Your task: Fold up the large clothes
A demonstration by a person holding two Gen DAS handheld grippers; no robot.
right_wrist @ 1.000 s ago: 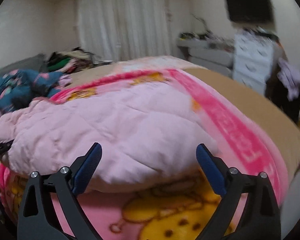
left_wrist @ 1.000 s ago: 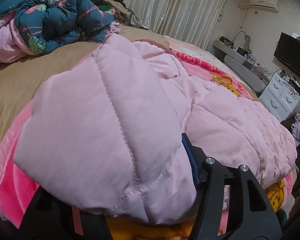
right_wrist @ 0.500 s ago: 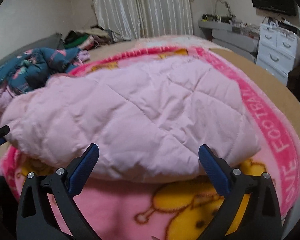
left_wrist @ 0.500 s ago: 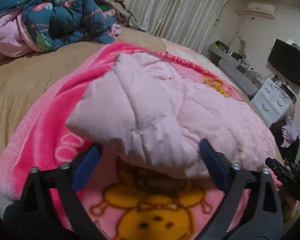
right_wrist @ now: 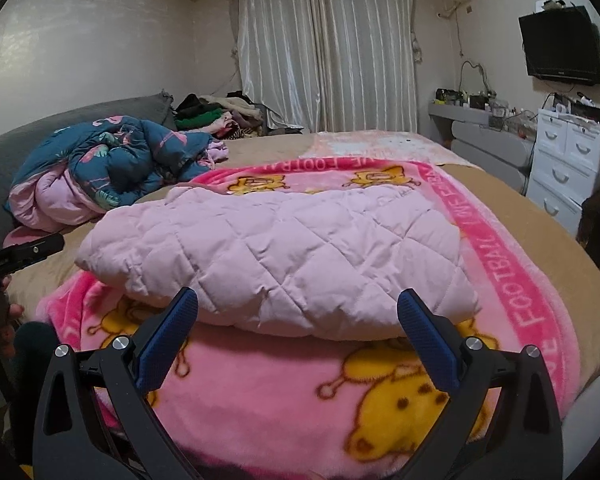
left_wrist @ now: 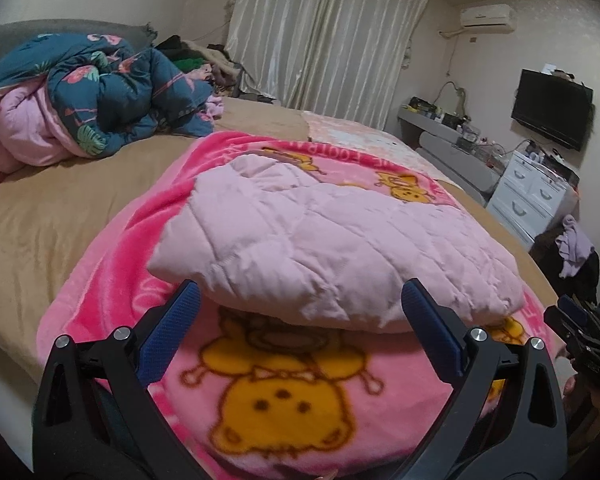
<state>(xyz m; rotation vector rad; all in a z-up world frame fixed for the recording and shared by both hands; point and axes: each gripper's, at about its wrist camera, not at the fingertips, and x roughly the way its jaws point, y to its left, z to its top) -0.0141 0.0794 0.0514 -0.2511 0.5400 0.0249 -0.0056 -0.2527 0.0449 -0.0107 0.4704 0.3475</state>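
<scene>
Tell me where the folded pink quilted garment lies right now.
In both wrist views the pink quilted garment lies folded on the pink cartoon blanket at the bed's near end, just beyond both open tools, well clear of the blue floral quilt near the headboard.

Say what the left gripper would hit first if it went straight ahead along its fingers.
Most likely the near edge of the folded pink quilted garment on the cartoon blanket. The left gripper is open and empty. Depth is unclear; angled lower, it might meet the blanket first.
</scene>
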